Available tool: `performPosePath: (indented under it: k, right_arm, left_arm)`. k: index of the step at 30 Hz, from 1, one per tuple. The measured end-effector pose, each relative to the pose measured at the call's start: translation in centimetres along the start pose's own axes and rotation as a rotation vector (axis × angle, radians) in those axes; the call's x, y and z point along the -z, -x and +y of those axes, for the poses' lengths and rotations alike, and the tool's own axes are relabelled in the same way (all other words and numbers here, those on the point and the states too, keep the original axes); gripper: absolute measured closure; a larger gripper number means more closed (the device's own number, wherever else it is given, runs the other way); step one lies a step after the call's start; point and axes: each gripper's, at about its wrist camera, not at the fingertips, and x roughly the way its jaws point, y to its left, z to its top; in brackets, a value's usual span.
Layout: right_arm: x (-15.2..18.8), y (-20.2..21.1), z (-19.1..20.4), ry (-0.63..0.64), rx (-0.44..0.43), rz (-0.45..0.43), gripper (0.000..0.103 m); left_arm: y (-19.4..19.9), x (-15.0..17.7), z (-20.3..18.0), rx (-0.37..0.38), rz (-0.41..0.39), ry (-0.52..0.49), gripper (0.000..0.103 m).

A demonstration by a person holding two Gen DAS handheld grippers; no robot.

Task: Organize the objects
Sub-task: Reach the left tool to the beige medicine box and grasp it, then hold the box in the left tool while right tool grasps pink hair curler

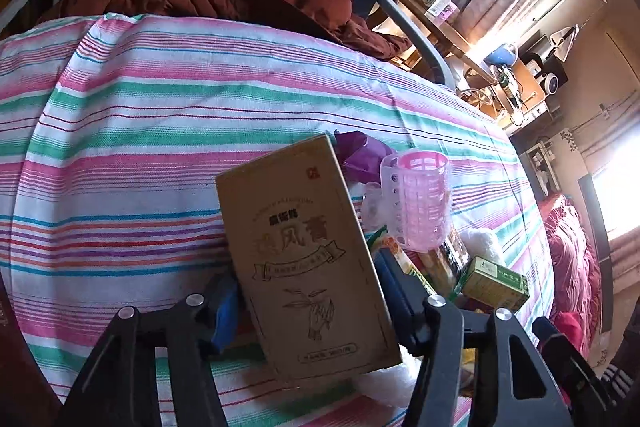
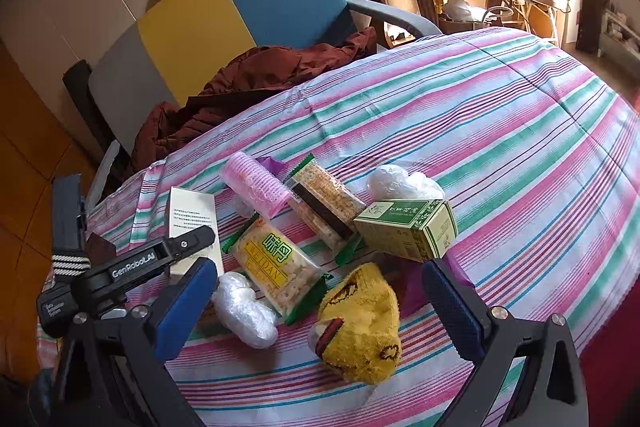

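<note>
2 tongs: left (image 1: 308, 291) clamps brown box (image 1: 304, 259); right (image 2: 320, 295) wide open.

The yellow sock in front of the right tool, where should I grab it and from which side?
Grip the yellow sock across its bunched middle, coming straight down and forward from the near side with the right tool, whose jaws are open and already straddle it. It lies crumpled and soft on the striped cloth, so the thick middle probably gives most to pinch, clear of the green box.
</note>
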Motion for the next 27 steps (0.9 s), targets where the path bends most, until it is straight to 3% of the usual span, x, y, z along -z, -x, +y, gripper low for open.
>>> performPosePath:
  k: [2, 8, 13, 21, 27]
  right_arm:
    - [0.1, 0.0, 0.3, 0.013, 0.005, -0.002, 0.0]
    - [0.3, -0.4, 1.9, 0.095, 0.023, 0.013, 0.0]
    - [-0.8, -1.3, 5.1, 0.224, 0.023, 0.019, 0.0]
    - [-3.4, -7.3, 10.2, 0.481, 0.136, 0.022, 0.005]
    - [-4.4, -11.8, 9.9, 0.49, 0.196, 0.055, 0.015]
  left_arm:
    - [1.3, 0.7, 0.0, 0.015, -0.02, -0.024, 0.052]
    - [7.0, 3.5, 0.2, 0.012, -0.118, -0.095, 0.052]
    - [9.9, 6.3, 0.3, 0.025, -0.134, -0.144, 0.052]
    - [12.4, 9.8, 0.5, 0.077, -0.129, -0.164, 0.052]
    - [14.1, 10.7, 1.5, 0.084, -0.136, -0.145, 0.052]
